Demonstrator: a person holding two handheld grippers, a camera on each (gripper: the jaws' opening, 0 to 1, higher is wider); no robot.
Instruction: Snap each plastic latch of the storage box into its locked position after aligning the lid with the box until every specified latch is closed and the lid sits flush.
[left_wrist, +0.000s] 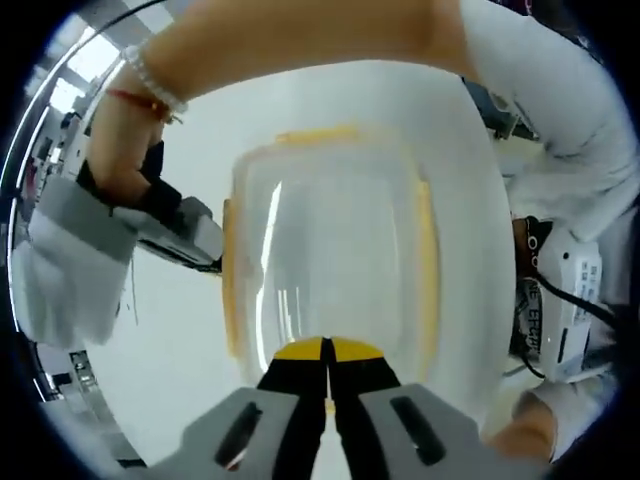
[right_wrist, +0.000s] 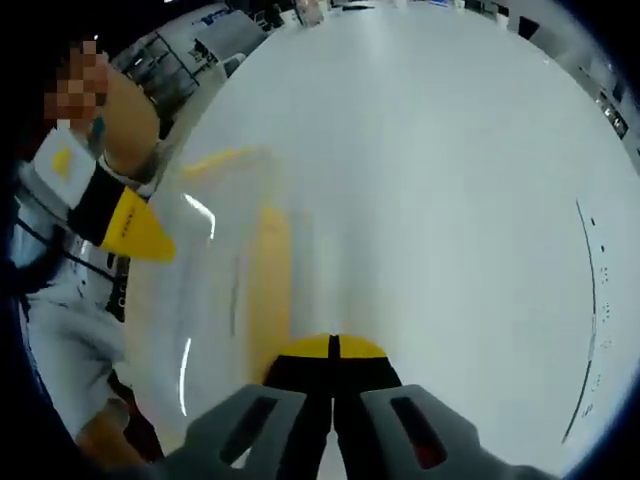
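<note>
Facing lid (left_wrist: 330, 240), right gripper (right_wrist: 331, 345) beside latch (right_wrist: 270, 270)

Bright, even light; motion blur, white glare, fisheye warping at edges.

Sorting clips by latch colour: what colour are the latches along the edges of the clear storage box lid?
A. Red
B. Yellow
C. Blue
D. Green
B: in the left gripper view the clear lid has a yellow latch along its side, and others like it along other edges.
</note>
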